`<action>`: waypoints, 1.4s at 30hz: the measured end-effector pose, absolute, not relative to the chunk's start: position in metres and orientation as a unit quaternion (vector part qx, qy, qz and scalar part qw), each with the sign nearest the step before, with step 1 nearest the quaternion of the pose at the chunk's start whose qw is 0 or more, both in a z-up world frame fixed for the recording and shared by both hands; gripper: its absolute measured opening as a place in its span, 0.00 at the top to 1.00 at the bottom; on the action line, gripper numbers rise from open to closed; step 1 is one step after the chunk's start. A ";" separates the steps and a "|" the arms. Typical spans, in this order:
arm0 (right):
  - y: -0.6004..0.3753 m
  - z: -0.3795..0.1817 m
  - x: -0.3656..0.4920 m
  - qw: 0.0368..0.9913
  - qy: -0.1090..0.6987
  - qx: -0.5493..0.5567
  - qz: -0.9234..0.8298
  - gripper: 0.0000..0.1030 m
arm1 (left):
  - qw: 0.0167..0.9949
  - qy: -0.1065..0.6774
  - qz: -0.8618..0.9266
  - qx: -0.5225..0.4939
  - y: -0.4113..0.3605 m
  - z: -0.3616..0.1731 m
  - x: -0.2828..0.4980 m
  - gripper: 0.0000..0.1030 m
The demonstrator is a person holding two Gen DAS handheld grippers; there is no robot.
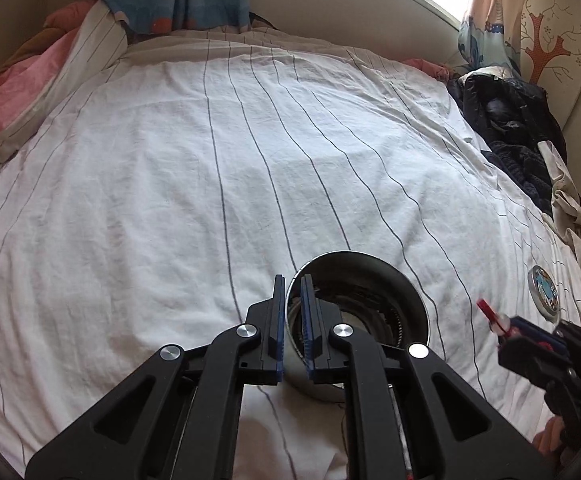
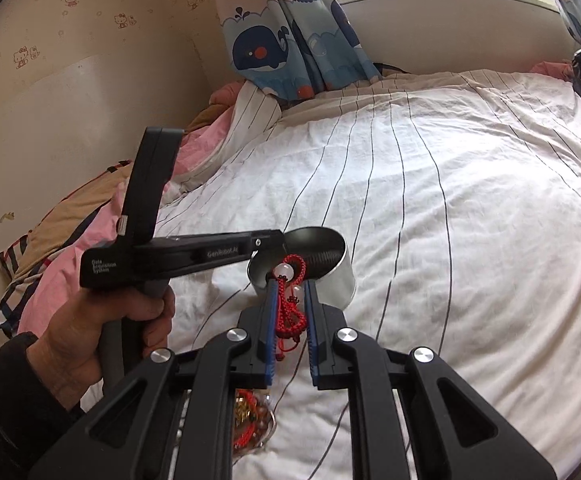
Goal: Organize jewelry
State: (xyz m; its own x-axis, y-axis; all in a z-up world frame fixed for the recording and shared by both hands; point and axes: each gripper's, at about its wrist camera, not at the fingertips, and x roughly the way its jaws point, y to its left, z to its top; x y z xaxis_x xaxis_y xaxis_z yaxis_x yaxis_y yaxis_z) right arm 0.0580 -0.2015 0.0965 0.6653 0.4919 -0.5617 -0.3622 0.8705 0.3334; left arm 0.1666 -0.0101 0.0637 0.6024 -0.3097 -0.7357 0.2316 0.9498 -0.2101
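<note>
A round steel tin (image 1: 374, 280) sits on the striped bedsheet (image 1: 170, 200). My left gripper (image 1: 292, 286) is shut on its near-left rim, one finger inside the tin and one outside. In the right wrist view the same tin (image 2: 330, 276) lies just beyond my right gripper (image 2: 291, 285). That gripper is shut on a red knotted cord bracelet with white beads (image 2: 290, 312), whose top loop hangs over the tin's opening. The left gripper (image 2: 268, 240) reaches in from the left, held by a hand (image 2: 90, 340). The left wrist view shows the right gripper (image 1: 530, 332) and the red cord (image 1: 486, 310) at far right.
A round lid with a blue picture (image 1: 544, 290) lies on the sheet at the right. A dish of red and gold jewelry (image 2: 250, 412) shows under my right gripper. Dark clothes (image 1: 502, 120) are piled on the right, pink bedding (image 1: 6, 104) on the left, and whale curtains (image 2: 290, 40) hang behind.
</note>
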 end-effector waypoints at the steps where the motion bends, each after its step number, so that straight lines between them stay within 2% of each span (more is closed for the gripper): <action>1: -0.197 0.096 0.066 0.907 0.334 0.096 0.237 0.87 | 0.896 0.416 -0.147 -0.047 -0.002 0.066 0.163 0.90; 8: -0.163 0.064 0.115 0.896 0.367 0.065 0.241 0.86 | 0.905 0.401 -0.129 -0.055 0.045 0.073 0.118 0.68; 10: -0.161 0.060 0.117 0.899 0.368 0.061 0.231 0.75 | 0.905 0.400 -0.131 -0.058 0.047 0.071 0.099 0.62; 17: -0.192 0.074 0.059 0.908 0.359 0.064 0.209 0.67 | 0.903 0.396 -0.158 -0.049 0.035 0.060 0.032 0.51; 20: -0.207 0.061 0.021 0.899 0.384 0.081 0.193 0.62 | 0.902 0.397 -0.161 -0.048 0.032 0.054 0.009 0.50; 30: -0.200 0.023 -0.037 0.891 0.403 0.105 0.183 0.58 | 0.909 0.382 -0.165 -0.004 0.015 0.050 -0.034 0.47; 35: -0.184 0.031 -0.028 0.894 0.385 0.090 0.212 0.57 | 0.909 0.390 -0.148 -0.019 0.023 0.047 -0.027 0.43; 42: -0.160 0.025 0.005 0.876 0.411 0.065 0.244 0.57 | 0.911 0.389 -0.139 -0.007 0.023 0.047 -0.022 0.38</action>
State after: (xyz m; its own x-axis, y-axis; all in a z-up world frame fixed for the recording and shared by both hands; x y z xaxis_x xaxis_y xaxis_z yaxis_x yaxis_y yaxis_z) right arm 0.0053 -0.1602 0.0252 0.5434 0.4815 -0.6876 -0.3749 0.8721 0.3144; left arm -0.0221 0.0228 0.0471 0.6594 -0.2591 -0.7058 0.2478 0.9612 -0.1214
